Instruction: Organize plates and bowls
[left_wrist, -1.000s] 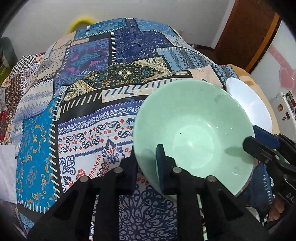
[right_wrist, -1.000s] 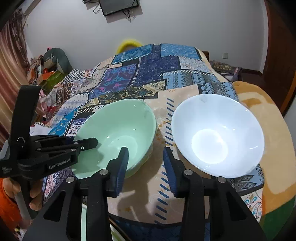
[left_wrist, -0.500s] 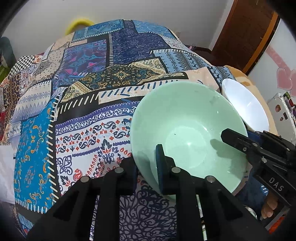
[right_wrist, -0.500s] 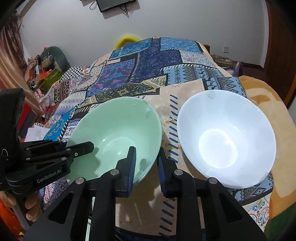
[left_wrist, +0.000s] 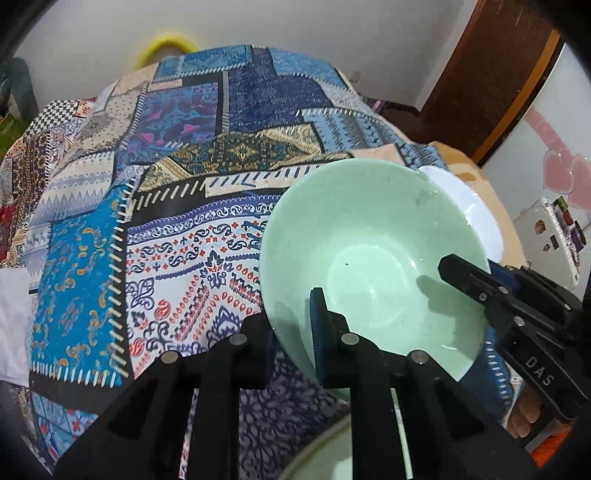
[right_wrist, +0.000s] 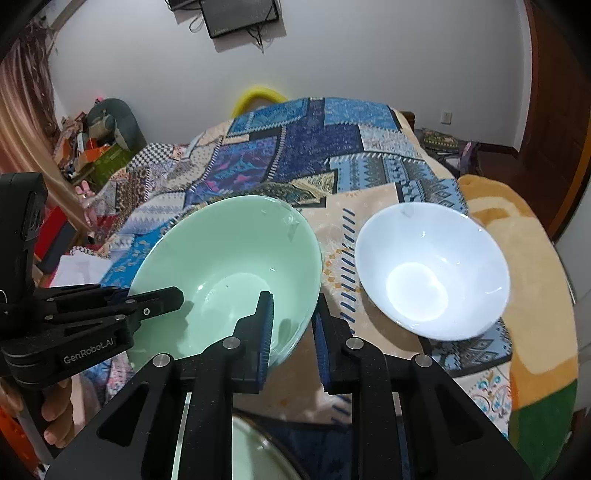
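Both grippers clamp the green bowl (right_wrist: 225, 273)'s near rim, left gripper (left_wrist: 291, 328) and right gripper (right_wrist: 291, 328); white bowl (right_wrist: 432, 269) sits frame-right.

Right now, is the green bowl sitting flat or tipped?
Tipped. The green bowl leans toward the camera, its rim pinched by the left claw and right claw, beside the white bowl.
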